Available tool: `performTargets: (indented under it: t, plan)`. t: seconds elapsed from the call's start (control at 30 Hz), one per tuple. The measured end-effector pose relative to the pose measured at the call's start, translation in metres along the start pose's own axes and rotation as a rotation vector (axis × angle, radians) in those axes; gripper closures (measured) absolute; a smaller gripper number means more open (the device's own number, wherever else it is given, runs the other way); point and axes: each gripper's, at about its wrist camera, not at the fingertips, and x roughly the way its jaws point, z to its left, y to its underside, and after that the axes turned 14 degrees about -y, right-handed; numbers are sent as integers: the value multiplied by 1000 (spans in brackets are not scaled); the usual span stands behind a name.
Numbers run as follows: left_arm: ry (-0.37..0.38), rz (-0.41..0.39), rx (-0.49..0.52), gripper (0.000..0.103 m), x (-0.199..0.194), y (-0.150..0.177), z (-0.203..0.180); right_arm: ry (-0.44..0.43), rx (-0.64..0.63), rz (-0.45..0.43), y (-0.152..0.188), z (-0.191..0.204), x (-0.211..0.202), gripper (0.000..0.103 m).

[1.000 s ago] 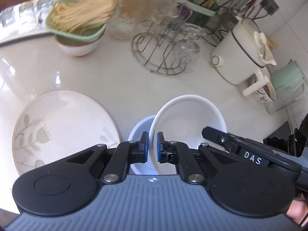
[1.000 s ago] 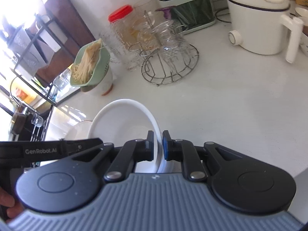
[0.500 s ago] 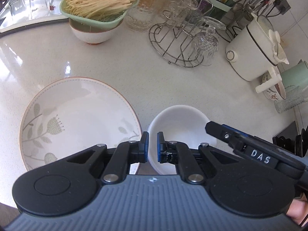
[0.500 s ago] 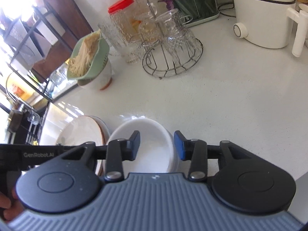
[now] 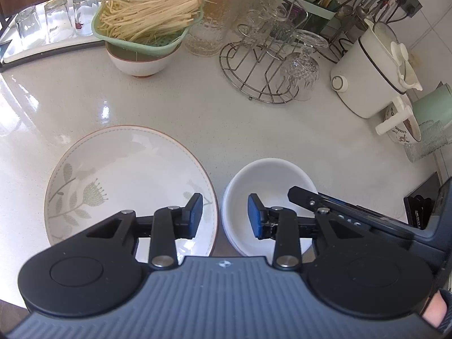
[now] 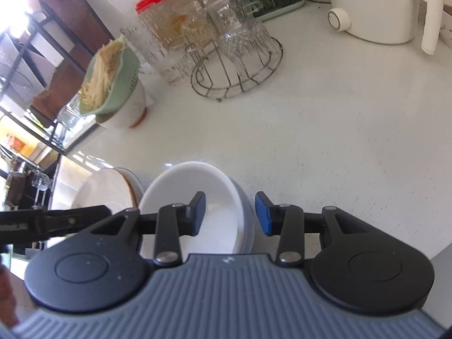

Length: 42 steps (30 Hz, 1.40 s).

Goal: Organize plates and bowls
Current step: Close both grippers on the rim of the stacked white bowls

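A white bowl (image 5: 271, 178) sits nested in a bluish-white bowl on the counter, right beside a leaf-patterned plate (image 5: 127, 175). My left gripper (image 5: 225, 209) straddles the bowl's left rim; its jaws are opening and the pads are clear of the rim. In the right wrist view, my right gripper (image 6: 230, 207) stands open over the right rim of the same bowl (image 6: 192, 180), pads not touching it. The plate (image 6: 104, 189) lies to the bowl's left there. Each gripper shows at the edge of the other's view.
At the back stand a green colander of noodles (image 5: 147, 25) on a bowl, a wire glass rack (image 5: 262, 65), a glass jar (image 6: 158, 42) and a white pot (image 5: 367, 76). A floral mug (image 5: 401, 124) is at the right. Bare counter (image 6: 325, 141) lies between.
The white bowl, held by both grippers, came down into the bowl beside the plate. The right jaws let go first, then the left jaws opened.
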Motion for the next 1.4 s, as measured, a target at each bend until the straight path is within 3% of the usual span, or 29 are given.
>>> performTargets:
  t: [0.2,0.33,0.67,0.83,1.1,1.4]
  plan:
    - [-6,-1,12,63,-3,2,-2,-40,64,31,6,-8,12,61]
    - [-5,-2,13,63,-3,2,-3,-17,68,33,9,-10,13,62]
    - [6,8,35,63,-4,3,-12,-36,137,51,14,-24,21,75]
    - [8,5,47,62,-4,2,-16,-36,145,33,13,-26,17,81]
    - [22,12,79,56,0,2,-23,-6,174,-9,17,-35,5,82]
    - [76,22,157,51,8,7,-56,57,201,-61,22,-50,-19,82]
